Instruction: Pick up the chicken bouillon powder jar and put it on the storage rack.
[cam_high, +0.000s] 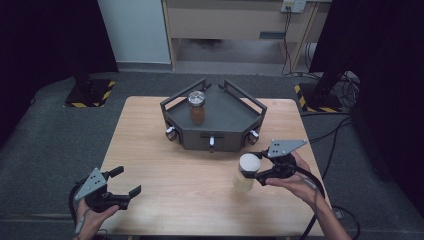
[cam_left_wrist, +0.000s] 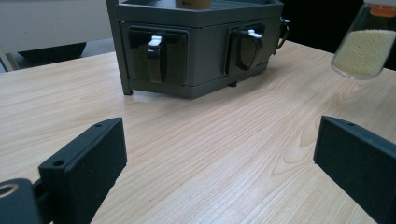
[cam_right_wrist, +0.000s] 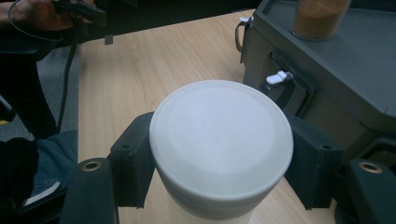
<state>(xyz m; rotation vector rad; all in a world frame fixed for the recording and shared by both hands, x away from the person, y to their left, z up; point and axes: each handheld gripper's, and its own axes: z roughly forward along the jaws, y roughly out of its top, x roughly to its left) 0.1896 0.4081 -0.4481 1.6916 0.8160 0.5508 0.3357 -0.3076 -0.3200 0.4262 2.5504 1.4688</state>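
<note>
Currently right gripper (cam_high: 256, 171) clamps the white-lidded jar (cam_high: 245, 175) clear of the table (cam_high: 165, 150); left gripper (cam_high: 125, 185) jaws wide, holding nothing.

Grey carpet floor (cam_high: 45, 135) — dark curtains (cam_high: 40, 35) flank a pale wall (cam_high: 132, 30).

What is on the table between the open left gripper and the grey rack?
Nothing: in the left gripper view, bare wooden table runs from the left gripper to the grey rack. The high view agrees.

Dim dark surroundings, evenly lit table (cam_high: 165, 170), soft shadows, slightly blurry frames
</note>
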